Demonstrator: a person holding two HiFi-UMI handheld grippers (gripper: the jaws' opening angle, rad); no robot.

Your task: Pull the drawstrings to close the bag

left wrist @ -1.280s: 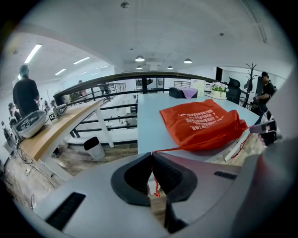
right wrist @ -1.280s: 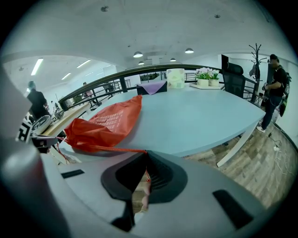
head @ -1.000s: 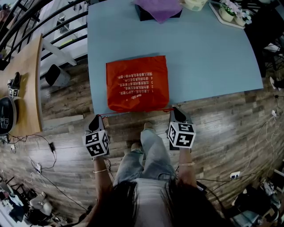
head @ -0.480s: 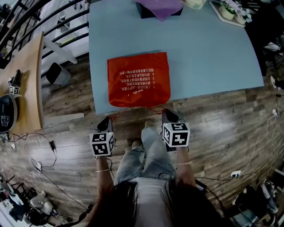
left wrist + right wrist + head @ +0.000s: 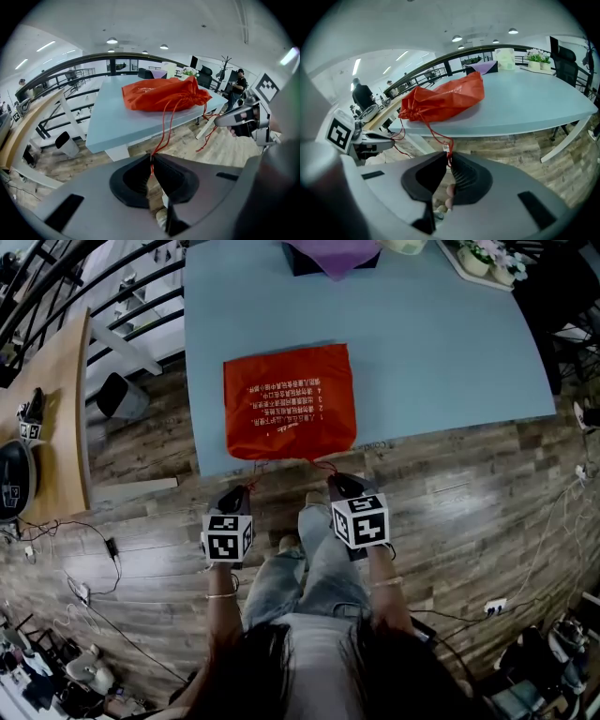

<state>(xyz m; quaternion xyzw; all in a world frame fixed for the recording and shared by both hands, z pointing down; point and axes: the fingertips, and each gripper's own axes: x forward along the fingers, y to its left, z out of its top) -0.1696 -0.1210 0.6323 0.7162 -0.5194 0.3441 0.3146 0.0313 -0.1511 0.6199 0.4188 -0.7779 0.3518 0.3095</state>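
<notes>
An orange drawstring bag (image 5: 289,414) with white print lies on the blue table (image 5: 431,343), its gathered mouth at the near edge. In the left gripper view the bag (image 5: 164,94) has its mouth bunched, and a red drawstring (image 5: 164,126) runs down to my left gripper (image 5: 151,159), which is shut on it. My right gripper (image 5: 448,153) is shut on the other red drawstring (image 5: 436,136), which comes from the bag (image 5: 443,103). From above, the left gripper (image 5: 239,495) and right gripper (image 5: 336,486) sit just below the table edge, close together.
A dark box under purple cloth (image 5: 330,257) and a tray of flowers (image 5: 487,261) stand at the table's far side. A wooden bench (image 5: 52,418) with dark gear is at the left. Railings (image 5: 84,296) run beyond. Cables lie on the wooden floor (image 5: 478,521).
Both grippers have moved inward toward each other below the table edge. The taut string between them now hangs slack and the bag's mouth is more gathered.
</notes>
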